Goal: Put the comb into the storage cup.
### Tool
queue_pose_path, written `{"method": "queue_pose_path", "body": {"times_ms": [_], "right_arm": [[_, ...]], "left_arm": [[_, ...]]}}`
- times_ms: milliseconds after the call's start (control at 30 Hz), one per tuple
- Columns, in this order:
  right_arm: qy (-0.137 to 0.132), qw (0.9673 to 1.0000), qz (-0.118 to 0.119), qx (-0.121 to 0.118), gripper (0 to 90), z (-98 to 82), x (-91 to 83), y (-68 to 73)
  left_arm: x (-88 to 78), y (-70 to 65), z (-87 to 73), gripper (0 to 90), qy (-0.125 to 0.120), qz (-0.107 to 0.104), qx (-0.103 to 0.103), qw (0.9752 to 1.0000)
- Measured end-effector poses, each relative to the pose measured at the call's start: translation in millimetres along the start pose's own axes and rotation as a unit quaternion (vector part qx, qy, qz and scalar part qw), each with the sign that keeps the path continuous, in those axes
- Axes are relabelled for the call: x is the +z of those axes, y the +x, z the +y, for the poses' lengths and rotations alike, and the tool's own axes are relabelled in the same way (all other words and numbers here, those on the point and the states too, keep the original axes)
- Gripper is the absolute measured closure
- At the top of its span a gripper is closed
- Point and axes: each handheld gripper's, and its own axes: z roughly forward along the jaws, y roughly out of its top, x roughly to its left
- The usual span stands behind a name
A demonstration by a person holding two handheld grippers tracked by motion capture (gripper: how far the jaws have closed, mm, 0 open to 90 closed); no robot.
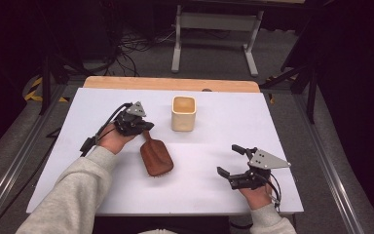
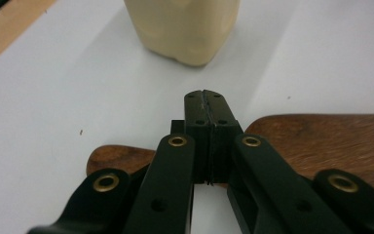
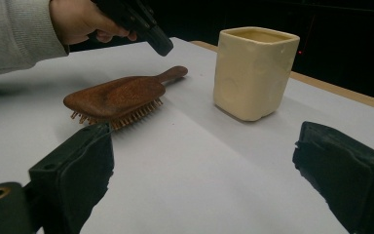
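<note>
1. Hairbrush, brown wooden paddle type (image 1: 156,157), lies bristles down on the white counter (image 1: 214,180), handle aimed at the cream square ceramic cup (image 1: 183,113).
2. Left gripper (image 1: 145,127) hangs right over that handle, jaws clenched together with nothing between them.
3. Right gripper (image 1: 230,159) sits well apart on the near right, jaws spread wide and empty.

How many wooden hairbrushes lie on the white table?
1. The wooden hairbrush lies bristles down near the middle of the white table, in front of the cream cup. Its handle points toward the left tool, which hovers over it.
</note>
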Motion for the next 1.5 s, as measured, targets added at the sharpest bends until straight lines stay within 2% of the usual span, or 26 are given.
{"method": "queue_pose_path", "body": {"times_ms": [133, 200, 233, 300, 400, 633, 733, 1000, 1100, 1200, 1300, 1500], "right_arm": [[0.001, 1.0, -0.002, 0.0, 7.6, 0.0, -0.5, -0.3], [0.0, 1.0, -0.002, 0.001, 7.6, -0.3, -0.5, -0.5], [0.0, 1.0, -0.002, 0.001, 7.6, -0.3, -0.5, -0.5], [-0.001, 1.0, -0.001, 0.001, 7.6, -0.4, -0.2, -0.8], [-0.001, 1.0, 0.0, 0.002, 7.6, -0.6, -0.3, -0.7], [0.0, 1.0, 0.001, 0.003, 7.6, -0.9, -0.1, -0.8], [0.0, 1.0, 0.001, 0.002, 7.6, -1.0, -0.2, -0.8], [0.001, 1.0, 0.003, 0.002, 7.6, -1.3, 0.3, -0.7], [0.002, 1.0, 0.004, 0.003, 7.6, -1.5, 0.5, -0.9], [0.002, 1.0, 0.004, 0.002, 7.6, -1.4, 0.7, -0.5], [0.003, 1.0, 0.003, 0.003, 7.6, -1.6, 0.8, -0.8], [0.002, 1.0, 0.005, 0.002, 7.6, -1.5, 0.8, -0.3]], "left_arm": [[8.3, 2.7, 3.6, 90.0, 0.028, -0.002, 0.003, 0.9996], [12.5, 5.1, 4.2, 90.0, 0.043, -0.004, -0.003, 0.9991], [12.5, 5.1, 4.2, 90.0, 0.043, -0.004, -0.003, 0.9991], [16.7, 6.9, 4.1, 90.0, 0.055, -0.009, -0.01, 0.9984], [22.2, 7.7, 5.2, 90.0, 0.076, -0.014, -0.008, 0.997], [28.5, 9.7, 9.4, 90.0, 0.097, -0.027, -0.001, 0.9949], [30.7, 10.4, 8.8, 90.0, 0.112, -0.027, 0.001, 0.9933], [30.3, 12.4, 5.0, 90.0, 0.131, -0.025, 0.001, 0.9911], [26.9, 12.9, 2.7, 90.0, 0.138, -0.029, -0.005, 0.99], [25.8, 11.3, 0.7, 90.0, 0.14, -0.032, 0.0, 0.9896], [23.7, 9.7, -1.8, 90.0, 0.15, -0.036, 0.007, 0.988], [20.0, 8.1, -7.7, 90.0, 0.154, -0.042, 0.005, 0.9871]]}}
